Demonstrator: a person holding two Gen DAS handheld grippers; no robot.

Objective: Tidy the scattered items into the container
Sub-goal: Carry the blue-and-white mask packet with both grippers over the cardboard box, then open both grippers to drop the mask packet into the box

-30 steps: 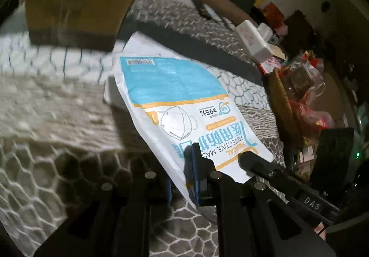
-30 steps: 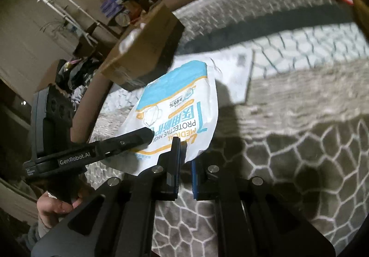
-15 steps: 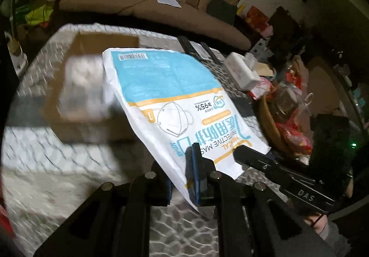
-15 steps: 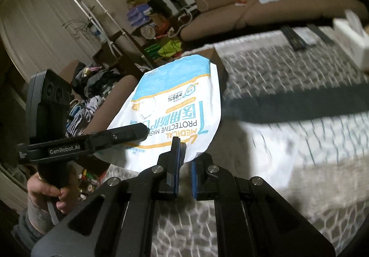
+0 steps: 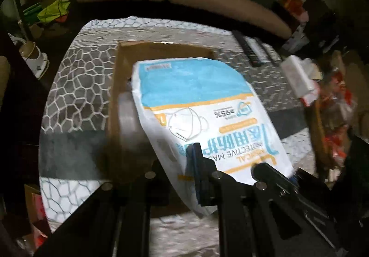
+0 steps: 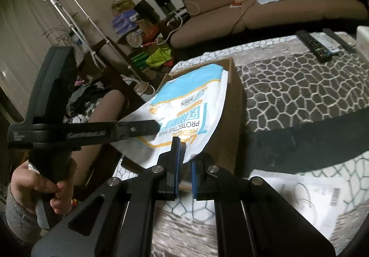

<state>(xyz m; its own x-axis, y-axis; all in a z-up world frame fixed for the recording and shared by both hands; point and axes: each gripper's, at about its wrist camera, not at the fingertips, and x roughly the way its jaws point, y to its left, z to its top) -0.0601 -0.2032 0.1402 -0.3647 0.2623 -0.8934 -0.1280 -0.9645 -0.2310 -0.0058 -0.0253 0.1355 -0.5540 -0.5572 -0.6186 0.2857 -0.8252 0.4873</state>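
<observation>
Left gripper (image 5: 184, 178): my fingers are closed on the near edge of the mask packet (image 5: 198, 109).
Right gripper (image 6: 183, 164): also pinching the same packet.
Mask packet: held in the air, tilted over the open cardboard box (image 5: 120, 86).
Box: stands on the patterned table (image 6: 299, 86).

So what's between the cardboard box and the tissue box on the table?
In the right wrist view, the remote controls lie on the patterned tablecloth between cardboard box and tissue box.
</observation>
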